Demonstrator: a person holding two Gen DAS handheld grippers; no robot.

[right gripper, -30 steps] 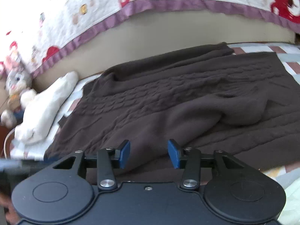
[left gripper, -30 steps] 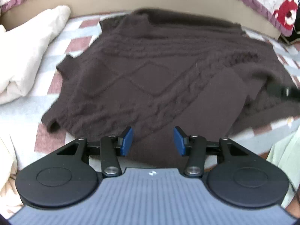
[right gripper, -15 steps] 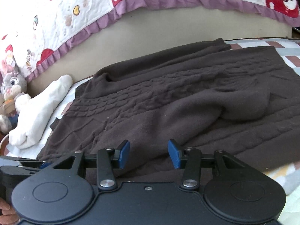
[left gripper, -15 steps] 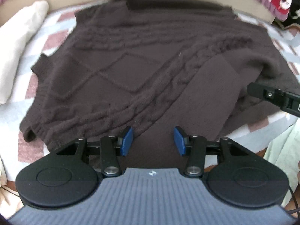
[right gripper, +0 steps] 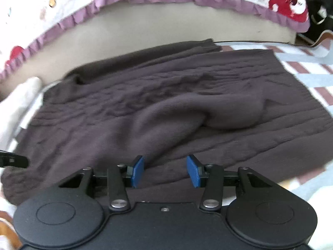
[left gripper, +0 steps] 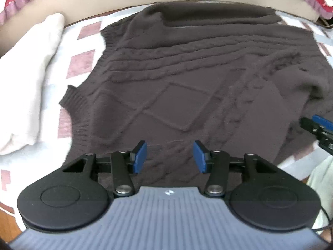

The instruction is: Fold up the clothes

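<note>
Now the sweater (left gripper: 187, 79) sits farther right in view.

Two wrist fisheyes, both staring down at the same bed

The left wrist cam sits close above the dark brown cable-knit sweater (left gripper: 177, 79), looking steeply down past its own blue pads (left gripper: 139, 156). The right wrist cam looks from a lower, flatter angle across that sweater (right gripper: 166, 108) toward the quilt (right gripper: 62, 6). Both catch the sweater and the white pillow (left gripper: 31, 79).
</note>
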